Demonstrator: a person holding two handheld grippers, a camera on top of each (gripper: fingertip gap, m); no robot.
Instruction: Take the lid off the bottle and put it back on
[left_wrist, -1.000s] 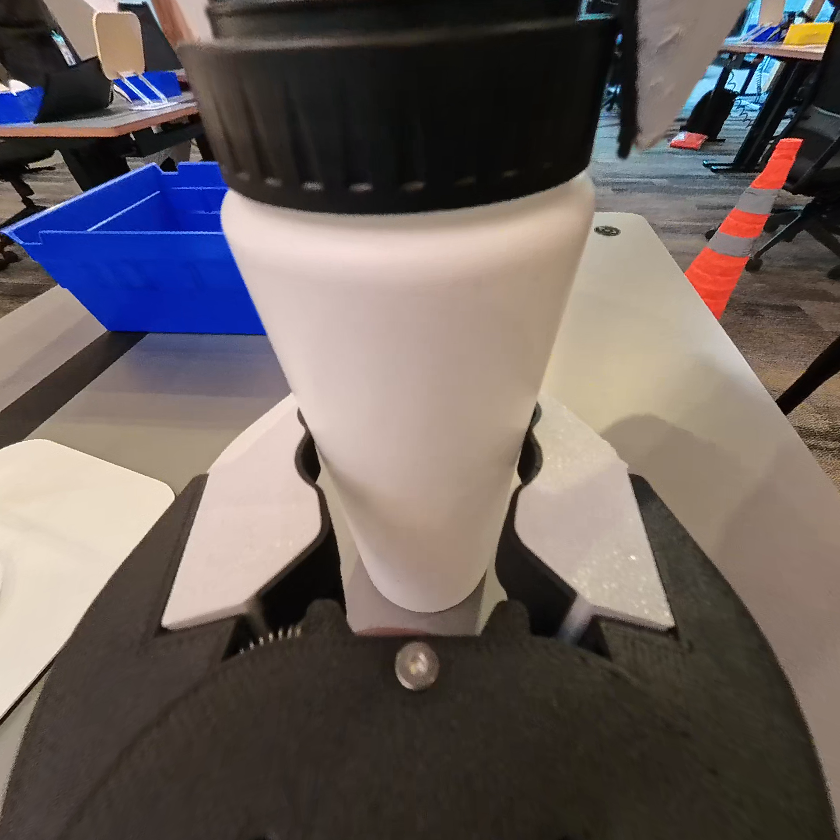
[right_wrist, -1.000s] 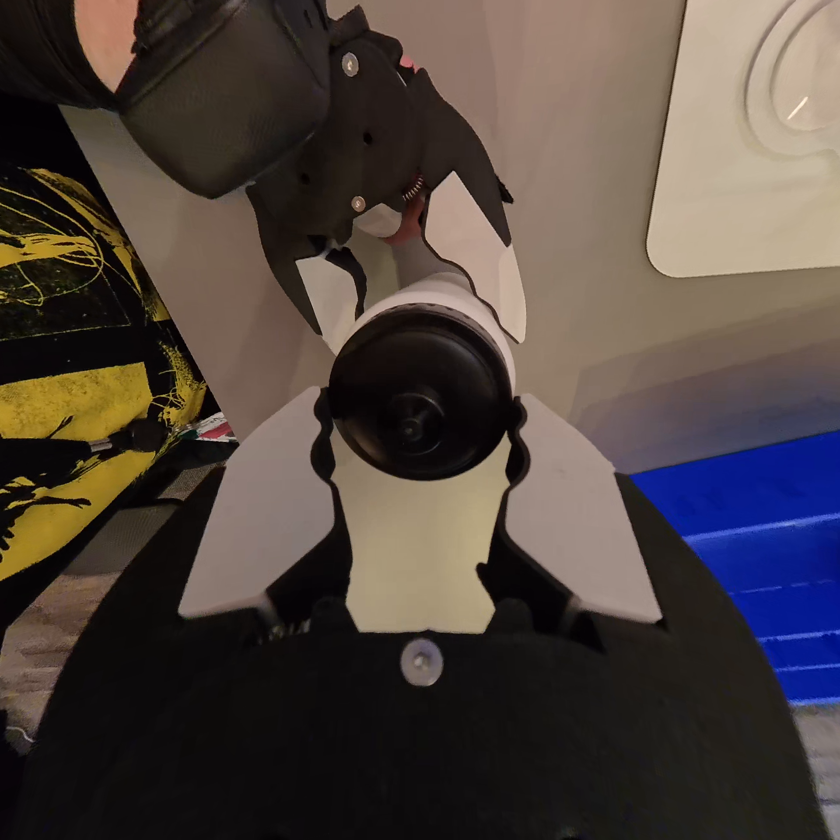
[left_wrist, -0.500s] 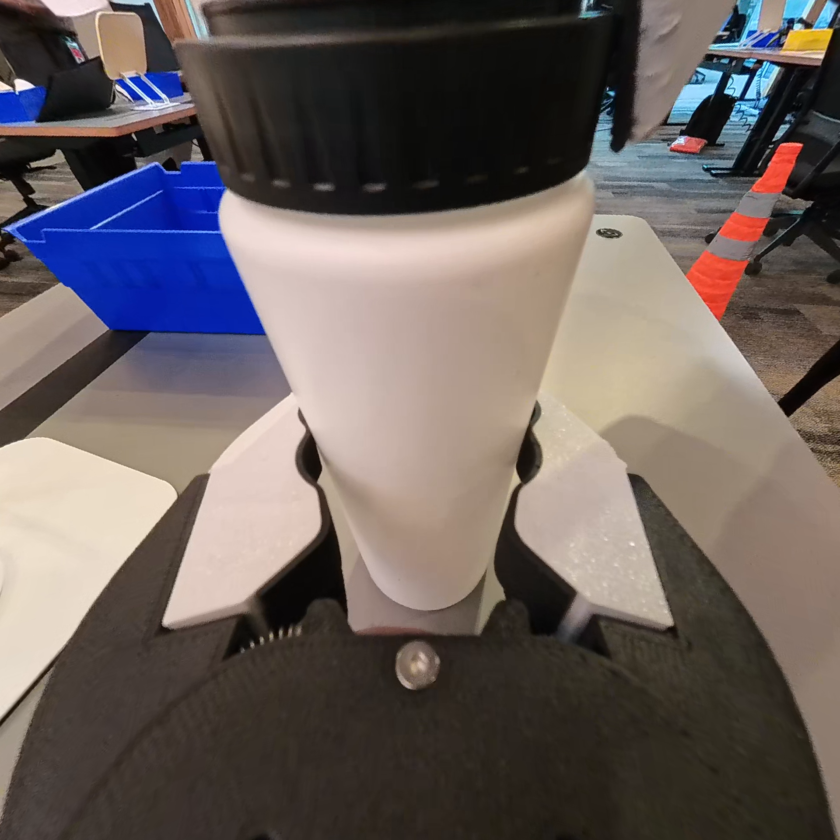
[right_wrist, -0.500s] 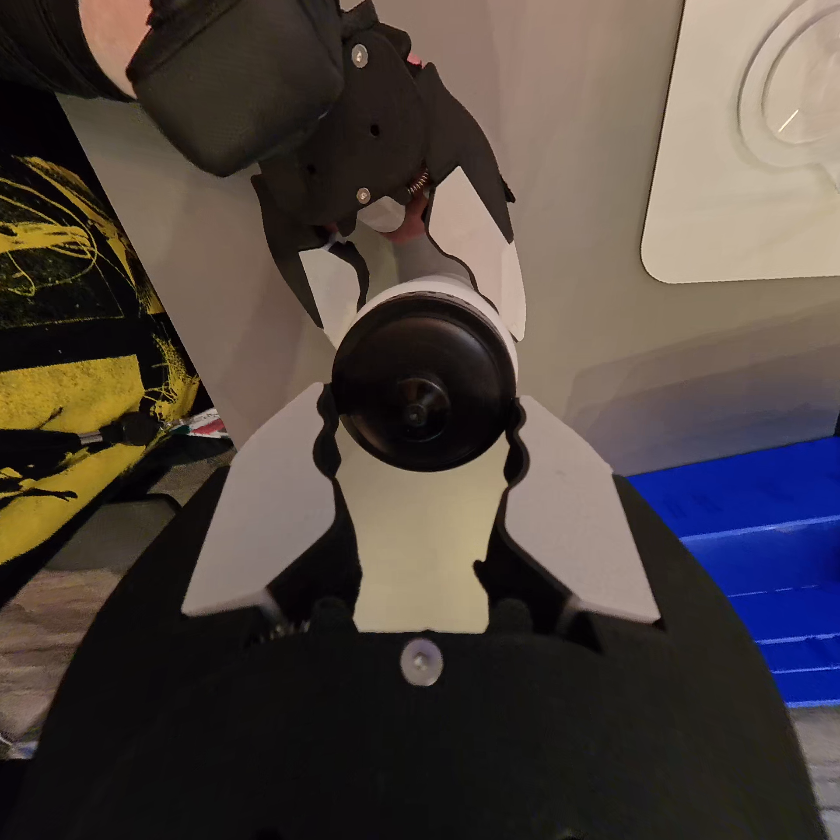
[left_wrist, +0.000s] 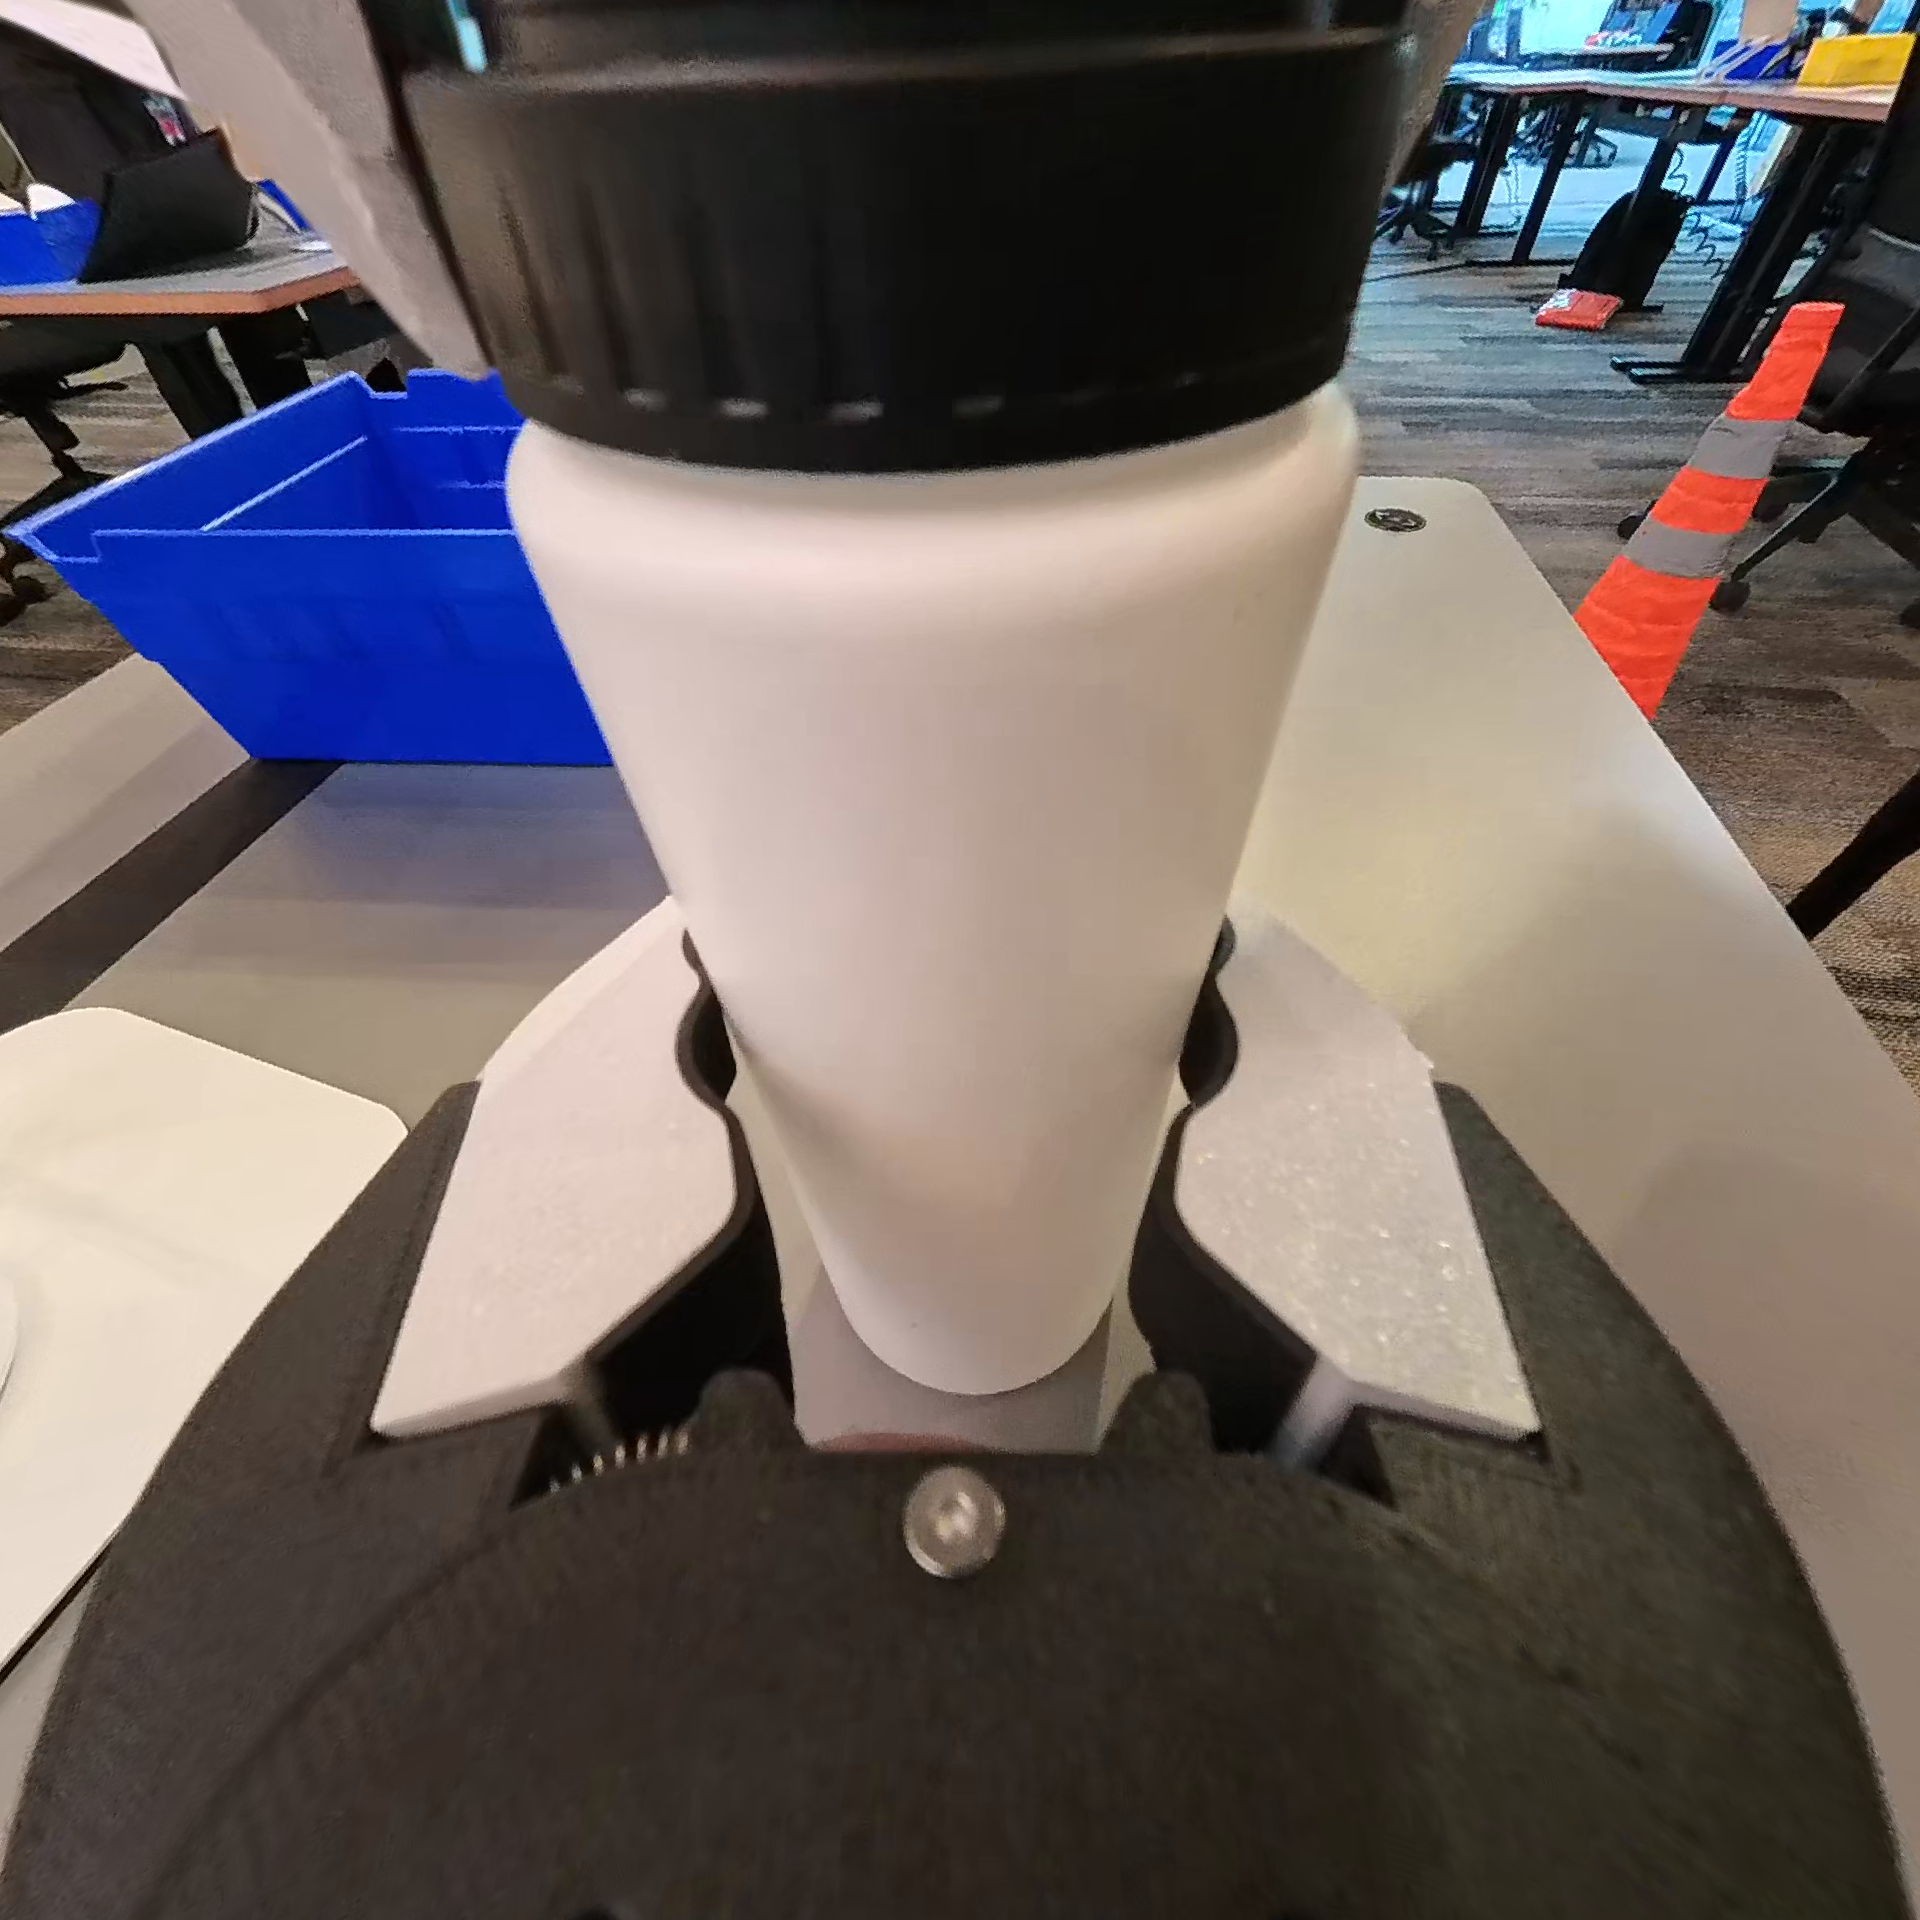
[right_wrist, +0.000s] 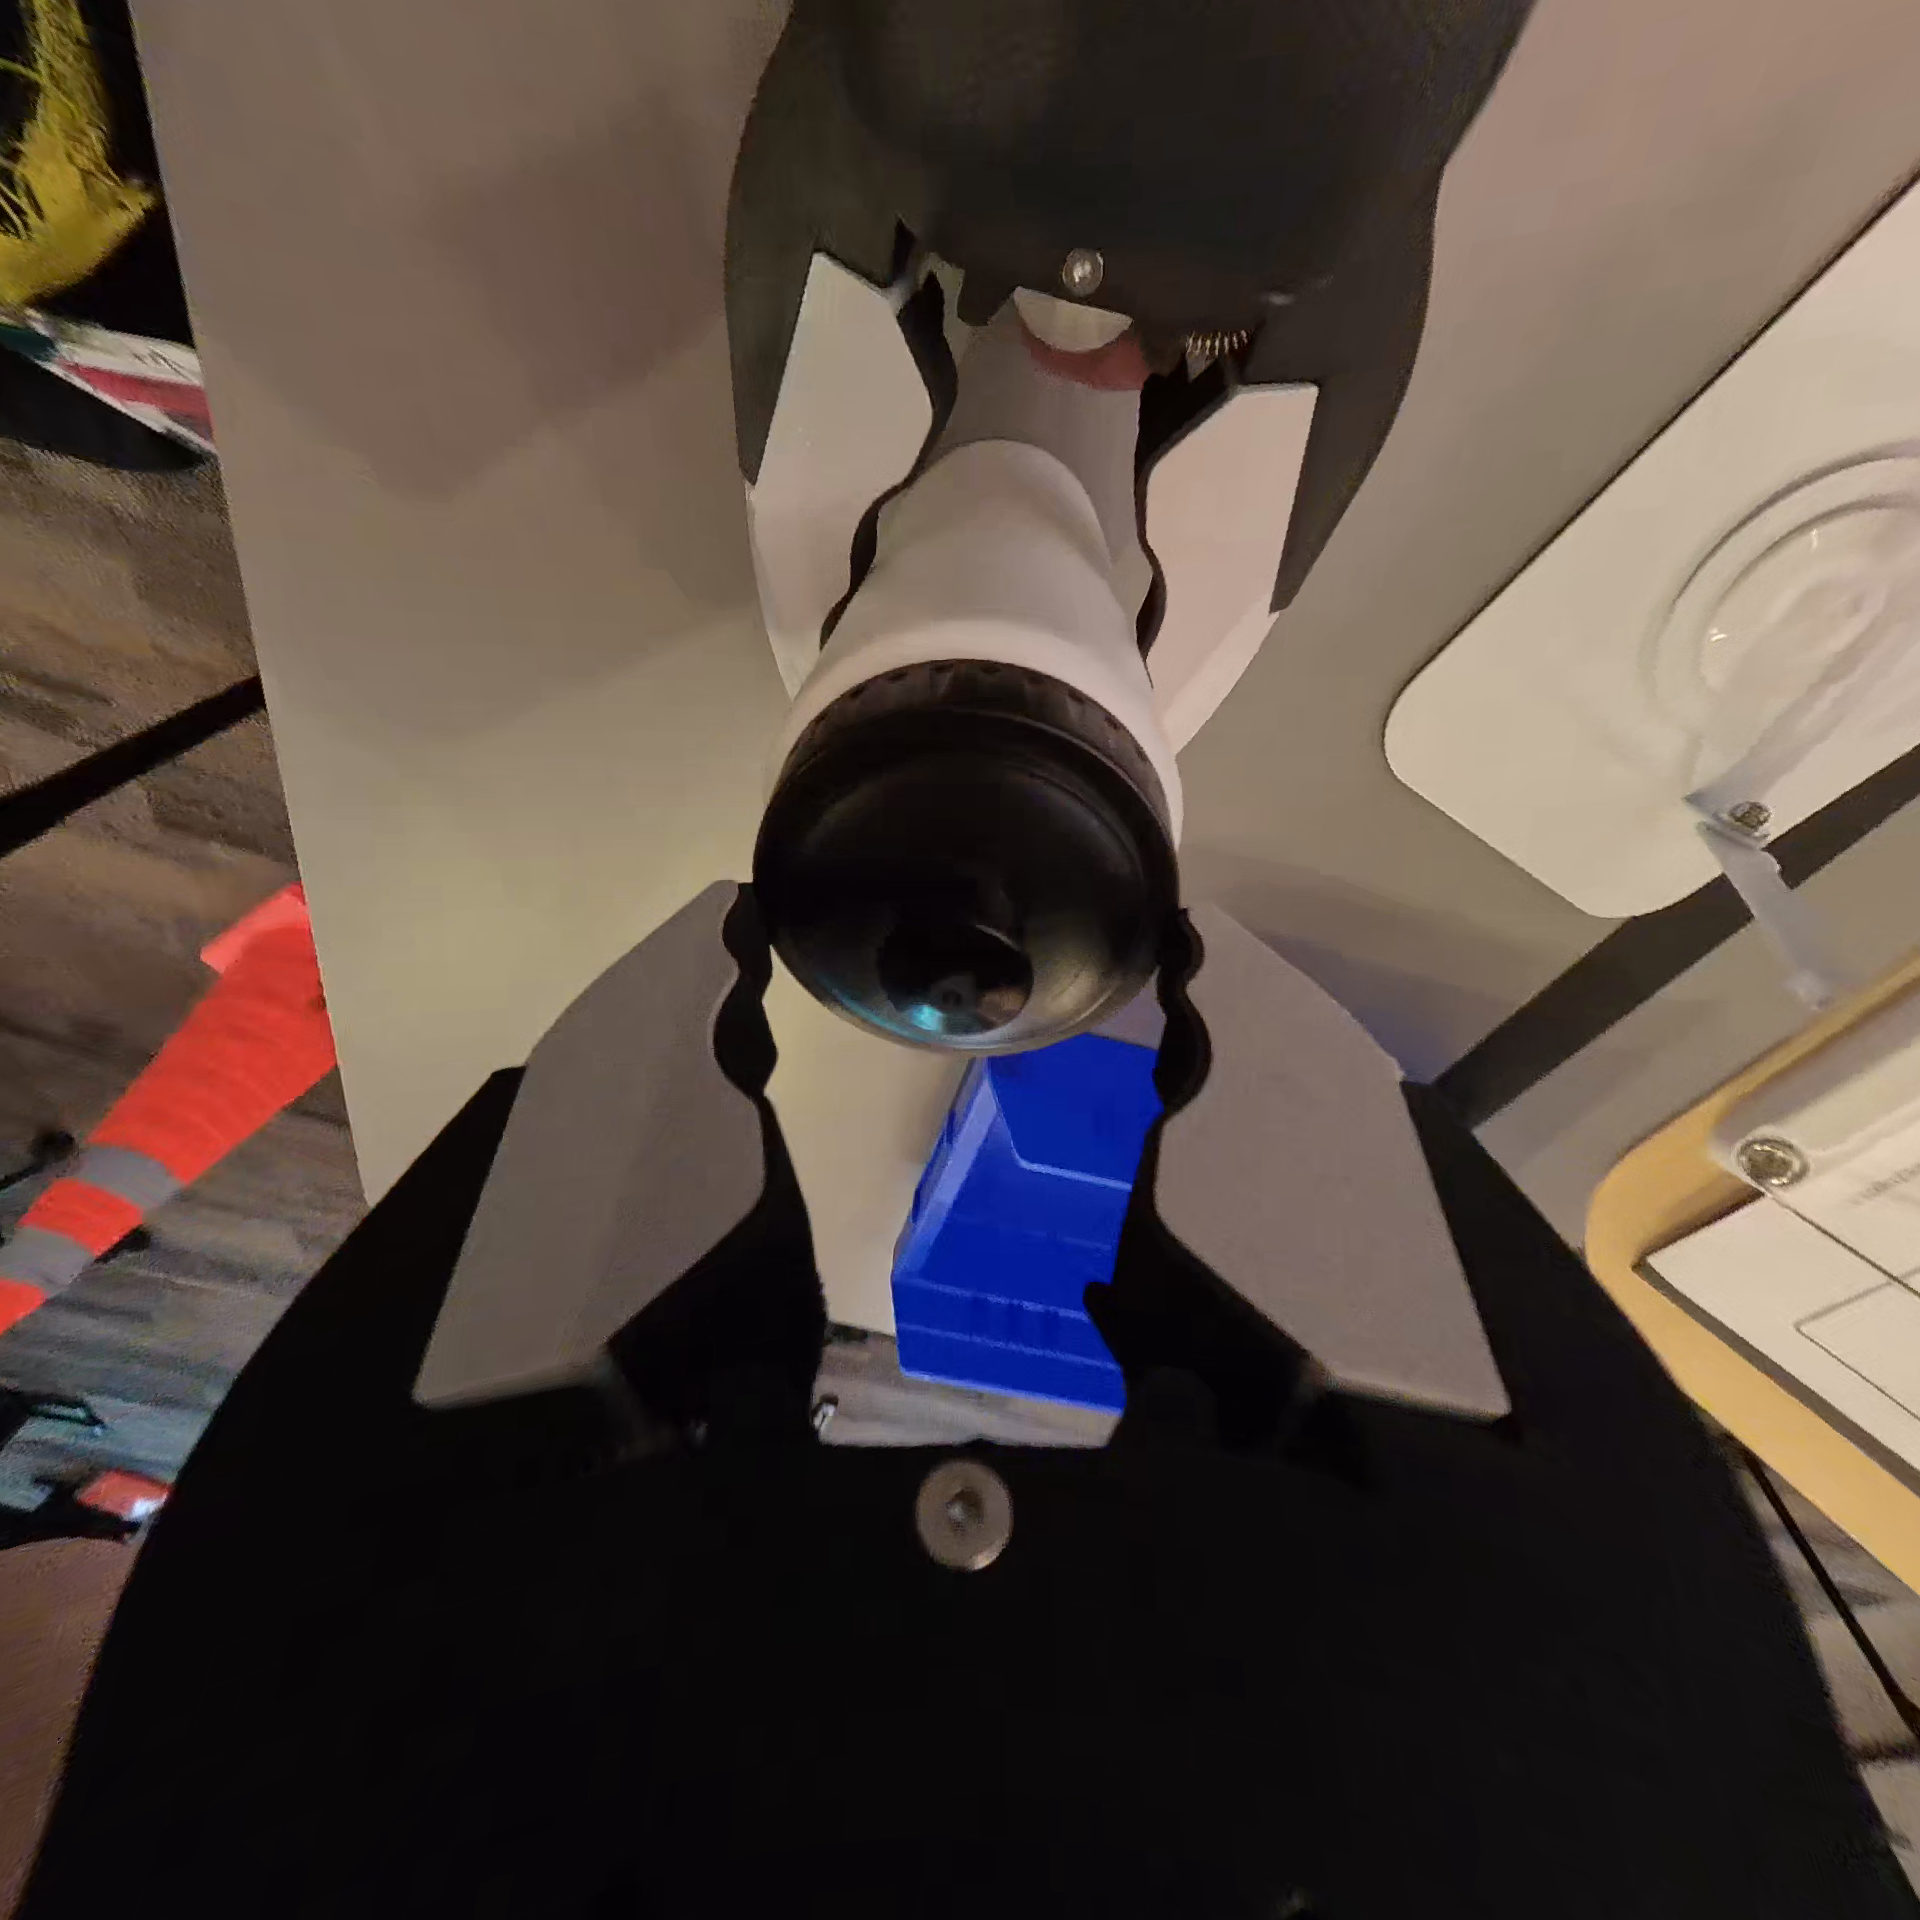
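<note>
Left wrist view bright, slightly blurred; right wrist view dim, warm-toned, motion-smeared at its fisheye-bent edges.

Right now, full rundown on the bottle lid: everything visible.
The lid is black, round and looks like plastic, with a ribbed skirt and a domed top that has a glossy recessed centre. It sits on the white bottle, skirt flush against the shoulder. The right gripper has its fingers on either side of it; the left gripper clamps the bottle body lower down.
</note>
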